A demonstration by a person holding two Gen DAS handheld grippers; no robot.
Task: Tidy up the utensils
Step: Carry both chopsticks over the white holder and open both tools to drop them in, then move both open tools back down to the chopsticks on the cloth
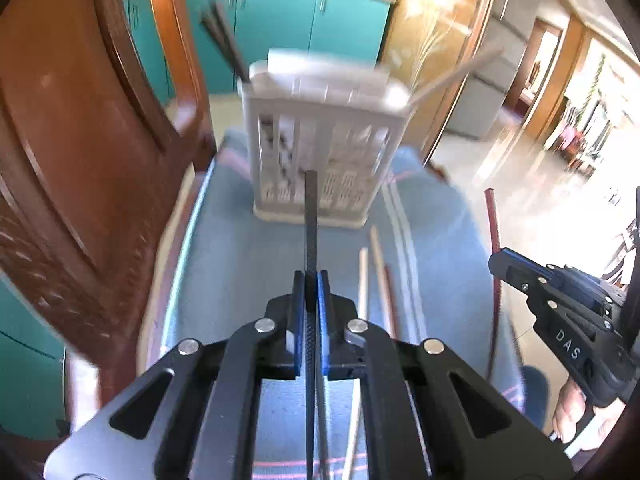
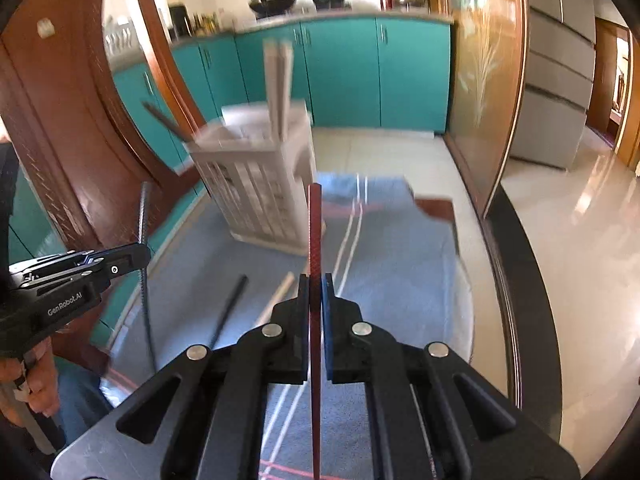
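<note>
My left gripper is shut on a black chopstick that points up toward a white slotted utensil holder. My right gripper is shut on a red chopstick, with the holder ahead and to its left. The holder contains black chopsticks at its left and pale ones at its right. Each gripper shows in the other's view: the right one with its red chopstick, the left one with its black chopstick.
A blue cloth covers the table. Loose pale chopsticks and a red one lie on it near the holder; a loose black chopstick too. A brown wooden chair stands close on the left. The table edge runs at right.
</note>
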